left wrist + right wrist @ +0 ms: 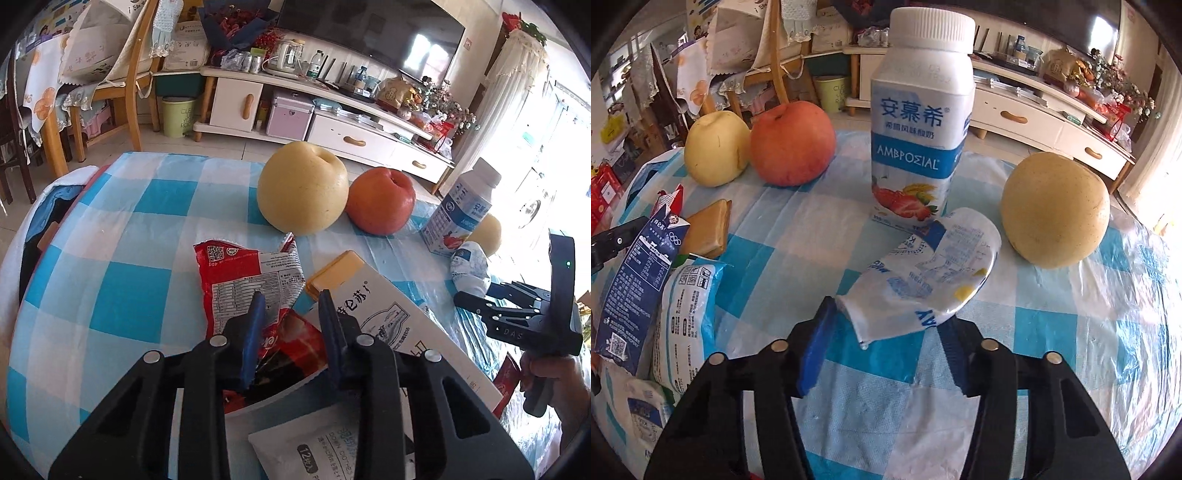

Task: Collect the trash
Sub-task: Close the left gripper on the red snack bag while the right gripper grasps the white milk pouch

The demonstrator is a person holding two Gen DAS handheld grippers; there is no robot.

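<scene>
In the left wrist view my left gripper (291, 295) is shut on a crumpled red snack wrapper (236, 273) lying on the blue-checked tablecloth (122, 258). Its right finger rests against a white milk carton (388, 314). In the right wrist view my right gripper (886, 314) is shut on the near end of a crumpled white-and-blue pouch (934, 266), and the pouch hides the right fingertip. The same pouch (469, 269) appears at the right of the left view, with the right gripper (465, 297) beside it in a person's hand (554, 376).
A yogurt bottle (919, 129) stands just behind the pouch, with a pear (1056, 210) to its right. A red apple (792, 144) and another pear (716, 147) sit at the far left. A dark-blue carton (639, 277) and a white packet (687, 321) lie at the left.
</scene>
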